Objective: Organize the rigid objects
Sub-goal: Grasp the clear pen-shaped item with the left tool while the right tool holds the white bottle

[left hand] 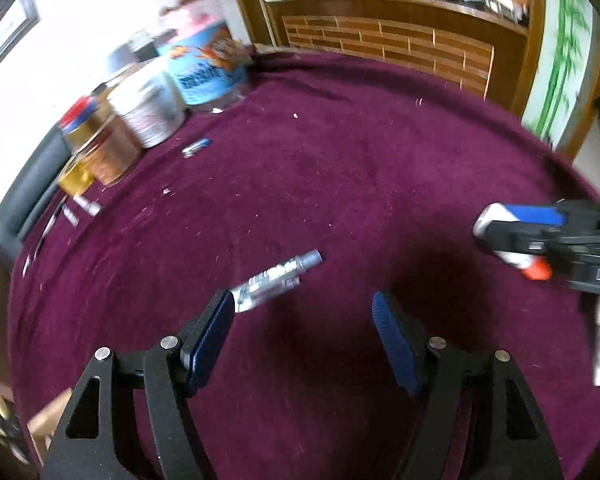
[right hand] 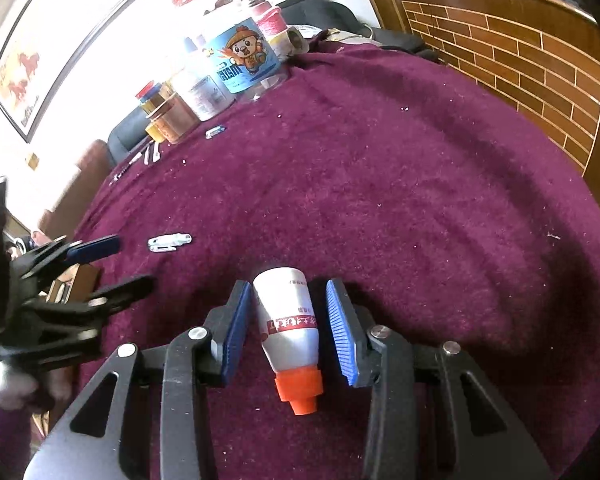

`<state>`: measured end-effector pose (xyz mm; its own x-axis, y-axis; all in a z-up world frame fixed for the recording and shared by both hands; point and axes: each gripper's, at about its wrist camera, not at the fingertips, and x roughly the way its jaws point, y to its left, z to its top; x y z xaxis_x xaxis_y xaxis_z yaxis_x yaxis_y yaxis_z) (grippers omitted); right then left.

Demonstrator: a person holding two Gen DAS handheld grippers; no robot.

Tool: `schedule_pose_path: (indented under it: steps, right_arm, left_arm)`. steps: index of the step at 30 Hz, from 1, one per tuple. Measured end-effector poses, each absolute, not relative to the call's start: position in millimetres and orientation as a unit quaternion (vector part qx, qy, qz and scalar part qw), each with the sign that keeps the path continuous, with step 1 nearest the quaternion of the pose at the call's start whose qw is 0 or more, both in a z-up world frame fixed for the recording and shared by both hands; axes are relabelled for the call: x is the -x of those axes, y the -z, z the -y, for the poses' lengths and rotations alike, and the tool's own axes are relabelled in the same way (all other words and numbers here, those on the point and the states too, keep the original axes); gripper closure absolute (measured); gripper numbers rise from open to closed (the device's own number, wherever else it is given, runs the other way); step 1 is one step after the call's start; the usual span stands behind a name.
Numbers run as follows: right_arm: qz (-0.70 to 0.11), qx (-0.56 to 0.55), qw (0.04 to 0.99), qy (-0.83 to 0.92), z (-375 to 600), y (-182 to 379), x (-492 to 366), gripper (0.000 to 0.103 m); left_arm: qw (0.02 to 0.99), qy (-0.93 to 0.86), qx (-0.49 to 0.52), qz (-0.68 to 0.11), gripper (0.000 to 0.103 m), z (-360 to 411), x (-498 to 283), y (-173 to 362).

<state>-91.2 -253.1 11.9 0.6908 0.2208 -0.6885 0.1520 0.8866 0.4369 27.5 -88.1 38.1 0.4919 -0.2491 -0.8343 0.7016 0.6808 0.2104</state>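
Right claw: jaws partly open, straddling the bottle; pads just beside its sides, contact not clear, so no firm hold judged
Bottle: white, orange cap toward the wrist, base pointing away; long axis runs along the fingers, a little tilted
Left claw: wide open, holding nothing; tube lies just ahead, near its left pad, long axis slanting up to the right
Nearer arm: left for the tube, right for the bottle
Surface: maroon cloth, flecked with lint
Far edge: jars clustered at the left
Room: brick-patterned wooden counter beyond
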Motion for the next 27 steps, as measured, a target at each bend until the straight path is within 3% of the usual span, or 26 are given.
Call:
schedule_pose_path:
  steps: [3,4,7,8,10,18,19,20,22,27]
  right_arm:
    - [-0.391,-0.252,0.885,-0.028,257.2,-10.8,91.5,0.066]
    - [-0.391,-0.258,0.883,-0.031,258.8,-10.3,91.8,0.066]
    - [-0.390,-0.268,0.880,-0.036,261.2,-9.6,91.9,0.066]
    - [-0.390,-0.270,0.880,-0.037,261.8,-9.5,91.9,0.066]
    - [-0.390,-0.272,0.879,-0.037,262.0,-9.5,91.7,0.066]
    - [-0.389,-0.273,0.879,-0.038,262.4,-9.6,92.0,0.066]
    - [-0.389,-0.274,0.879,-0.038,262.4,-9.9,91.9,0.066]
    - [-0.388,-0.274,0.879,-0.038,262.9,-9.9,91.9,0.066]
    - [-0.389,-0.272,0.880,-0.037,262.5,-10.1,91.7,0.066]
    - [-0.388,-0.272,0.880,-0.038,263.2,-10.0,91.4,0.066]
  left_arm:
    - [0.809,0.286,-0.290,-0.423,0.038,96.9,-44.0,-26.8]
    - [0.806,0.290,-0.282,-0.432,0.042,96.4,-46.4,-25.0]
    - [0.806,0.290,-0.263,-0.443,0.083,90.4,-44.0,-31.2]
    - [0.804,0.296,-0.257,-0.448,0.091,88.3,-41.4,-33.2]
    - [0.794,0.310,-0.237,-0.466,0.093,84.6,-37.1,-33.5]
    - [0.806,0.316,-0.260,-0.428,0.091,88.8,-21.7,-39.9]
    - [0.807,0.319,-0.262,-0.422,0.083,86.9,-20.0,-45.1]
    - [0.807,0.323,-0.265,-0.418,0.065,85.4,-20.3,-49.2]
    - [0.804,0.328,-0.280,-0.409,0.043,85.4,-22.1,-50.9]
    - [0.785,0.315,-0.319,-0.429,0.043,93.7,-45.7,-23.8]
